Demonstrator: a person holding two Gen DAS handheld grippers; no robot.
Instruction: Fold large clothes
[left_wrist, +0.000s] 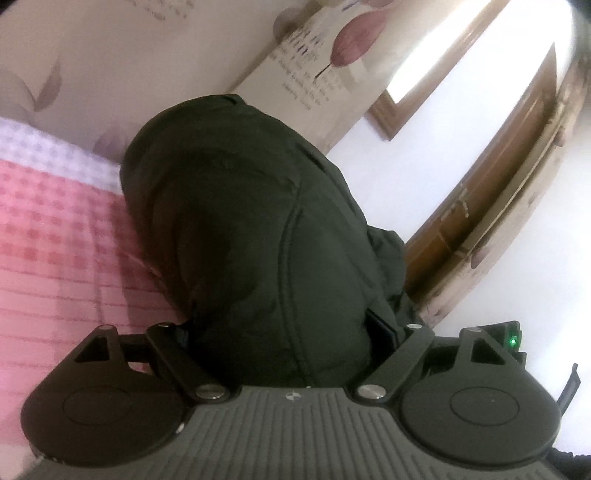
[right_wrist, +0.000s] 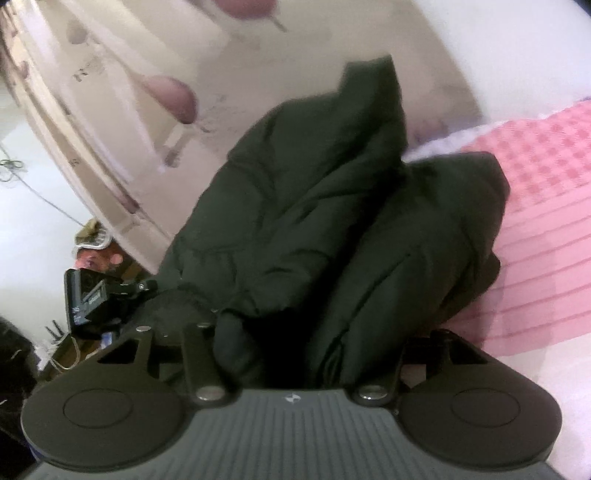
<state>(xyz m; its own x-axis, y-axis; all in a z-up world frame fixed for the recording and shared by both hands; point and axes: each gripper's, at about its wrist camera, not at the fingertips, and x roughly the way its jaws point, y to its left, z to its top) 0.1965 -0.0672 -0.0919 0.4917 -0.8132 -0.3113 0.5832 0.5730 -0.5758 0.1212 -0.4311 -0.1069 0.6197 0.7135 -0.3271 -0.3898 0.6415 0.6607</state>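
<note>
A bulky dark green padded jacket (left_wrist: 251, 229) fills the middle of the left wrist view, bunched and lifted over the pink checked bed cover (left_wrist: 48, 236). My left gripper (left_wrist: 280, 332) is shut on a thick fold of it; the fingertips are buried in the fabric. In the right wrist view the same jacket (right_wrist: 314, 206) hangs in two puffy folds, and my right gripper (right_wrist: 295, 343) is shut on its lower edge, fingertips hidden. The left gripper's body (right_wrist: 92, 295) shows at the left of the right wrist view, against the jacket.
The bed cover (right_wrist: 543, 221) lies to the right in the right wrist view. A floral wallpapered wall (left_wrist: 147, 48) stands behind the bed. A wooden door frame (left_wrist: 491, 192) and a framed picture (left_wrist: 417, 85) are at the right. Cluttered items (right_wrist: 62, 354) sit low at the left.
</note>
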